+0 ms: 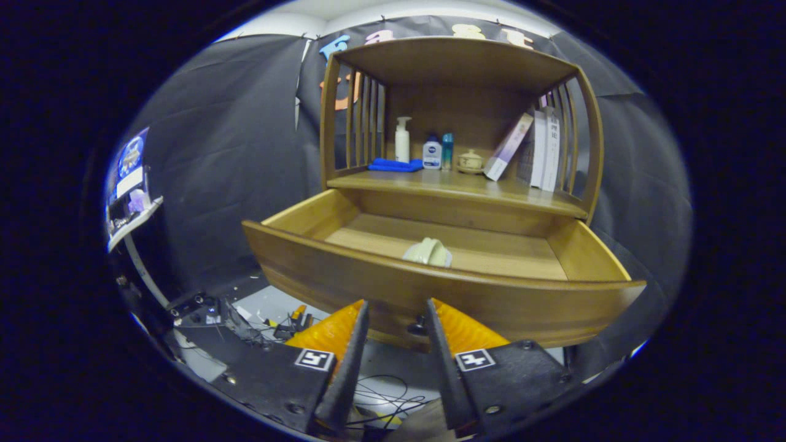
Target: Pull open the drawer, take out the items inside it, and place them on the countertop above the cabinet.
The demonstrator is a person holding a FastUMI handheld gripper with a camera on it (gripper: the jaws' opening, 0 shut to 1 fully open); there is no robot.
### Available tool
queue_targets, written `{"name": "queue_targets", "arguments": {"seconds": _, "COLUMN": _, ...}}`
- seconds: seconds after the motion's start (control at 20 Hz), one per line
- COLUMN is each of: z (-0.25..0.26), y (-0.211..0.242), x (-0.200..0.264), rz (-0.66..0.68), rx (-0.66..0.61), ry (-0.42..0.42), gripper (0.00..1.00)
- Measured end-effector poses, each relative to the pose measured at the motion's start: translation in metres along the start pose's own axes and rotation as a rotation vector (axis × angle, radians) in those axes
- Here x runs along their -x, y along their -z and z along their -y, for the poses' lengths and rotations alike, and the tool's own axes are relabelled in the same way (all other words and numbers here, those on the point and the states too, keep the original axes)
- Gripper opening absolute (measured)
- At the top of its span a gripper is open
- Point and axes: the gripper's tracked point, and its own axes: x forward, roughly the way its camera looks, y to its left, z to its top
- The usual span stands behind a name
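The wooden drawer (430, 288) of the cabinet stands pulled out toward me. Inside it, behind the front panel, lies a pale green folded item (428, 252), partly hidden by the panel. A small dark knob (419, 324) sits low on the drawer front. My gripper (397, 306) is open, its fingertips just short of the drawer front with the knob between them and touching neither finger. The countertop (454, 187) above the drawer carries several items.
On the countertop stand a blue cloth (395, 164), a white pump bottle (403, 140), a small white bottle (432, 153), a teal bottle (447, 151), a small lidded pot (470, 161) and leaning boxes (540, 150). Cables and tools (264, 322) lie on the floor below left.
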Motion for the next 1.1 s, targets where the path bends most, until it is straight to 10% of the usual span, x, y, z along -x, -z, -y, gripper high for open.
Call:
{"name": "queue_targets", "arguments": {"seconds": 0.2, "z": -0.015, "y": -0.045, "x": -0.002, "rz": 0.002, "rx": -0.039, "ry": -0.086, "gripper": 0.73}}
{"name": "queue_targets", "arguments": {"seconds": 1.1, "z": 0.037, "y": -0.033, "x": -0.138, "rz": -0.516, "rx": -0.203, "ry": 0.029, "gripper": 0.69}}
